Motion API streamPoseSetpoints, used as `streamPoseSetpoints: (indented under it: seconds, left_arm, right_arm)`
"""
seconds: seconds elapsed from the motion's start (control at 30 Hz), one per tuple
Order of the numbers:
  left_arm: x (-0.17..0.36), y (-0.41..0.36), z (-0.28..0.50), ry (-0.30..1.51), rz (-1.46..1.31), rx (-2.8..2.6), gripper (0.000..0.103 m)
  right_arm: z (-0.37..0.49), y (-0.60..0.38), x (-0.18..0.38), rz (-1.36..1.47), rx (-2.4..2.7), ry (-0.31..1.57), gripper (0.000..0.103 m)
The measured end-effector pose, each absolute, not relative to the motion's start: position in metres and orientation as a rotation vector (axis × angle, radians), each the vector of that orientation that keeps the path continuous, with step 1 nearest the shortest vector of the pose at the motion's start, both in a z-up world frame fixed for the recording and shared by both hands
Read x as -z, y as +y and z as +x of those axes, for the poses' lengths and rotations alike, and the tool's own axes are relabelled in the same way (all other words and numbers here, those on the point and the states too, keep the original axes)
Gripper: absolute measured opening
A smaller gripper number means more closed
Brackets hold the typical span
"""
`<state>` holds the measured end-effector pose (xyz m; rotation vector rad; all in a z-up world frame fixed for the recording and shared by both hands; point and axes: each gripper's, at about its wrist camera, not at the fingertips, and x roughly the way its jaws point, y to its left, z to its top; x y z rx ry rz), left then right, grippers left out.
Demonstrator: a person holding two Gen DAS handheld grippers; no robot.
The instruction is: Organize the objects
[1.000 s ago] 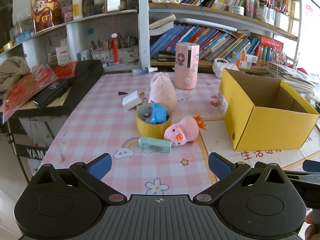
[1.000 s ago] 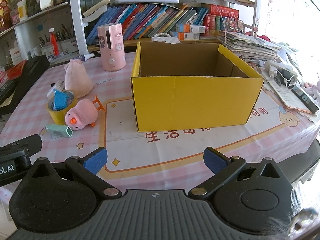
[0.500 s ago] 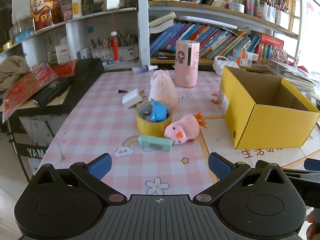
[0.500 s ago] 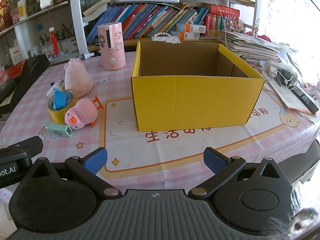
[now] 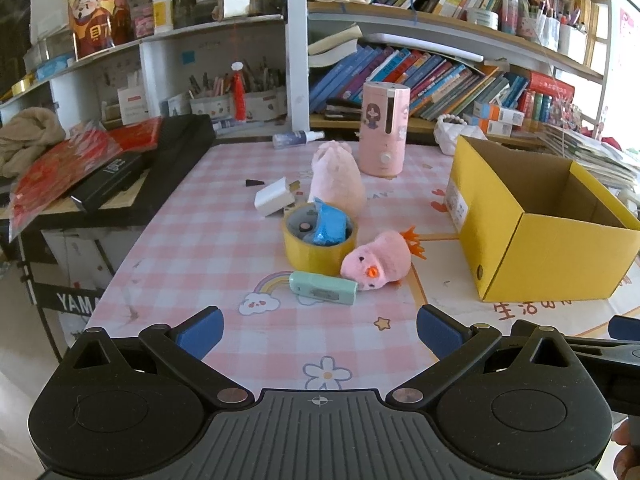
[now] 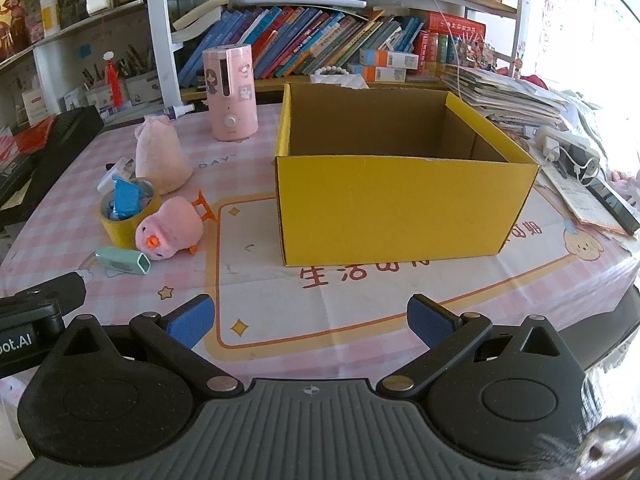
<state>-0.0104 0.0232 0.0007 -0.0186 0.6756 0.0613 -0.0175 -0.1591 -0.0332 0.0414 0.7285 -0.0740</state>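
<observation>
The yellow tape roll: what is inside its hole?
Inside the yellow tape roll stands a blue object, beside small dark items. The roll's wall hides whatever lies lower.

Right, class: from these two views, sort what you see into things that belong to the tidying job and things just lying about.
Likely part of the job:
- yellow cardboard box
- pink chick plush
- yellow tape roll with blue item inside
- mint green case
- pink plush pouch
- white charger plug

Probably just lying about:
- pink humidifier
- shelved books
- black keyboard
</observation>
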Motion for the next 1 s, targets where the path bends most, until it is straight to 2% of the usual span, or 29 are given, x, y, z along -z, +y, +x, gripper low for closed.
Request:
streamPoseSetpoints:
  seconds: [0.37,0.53,0.67,1.0]
  left_arm:
    - [-0.003,0.047,-0.014,0.645,-0.060,-0.103,0.103]
    - [-0.004,0.059,-0.017,0.633,-0.063,-0.134,0.103]
    - [0.002,0.067,-0.015,0.672,-0.083,-0.127,0.103]
    - [0.010,0.077,0.005,0.702,-0.080,-0.138,0.103]
  right_arm:
    - [-0.011,-0.137,0.031,0.004,0.015,0.732,0.103]
    - [-0.012,-0.128,0.024,0.010,-0.058,0.681,0.099]
    - [-0.009,-0.119,0.022,-0.004,-0.101,0.665,0.089]
    - [0.026,-0.110,0.026,0.032,-0.167,0.698,0.088]
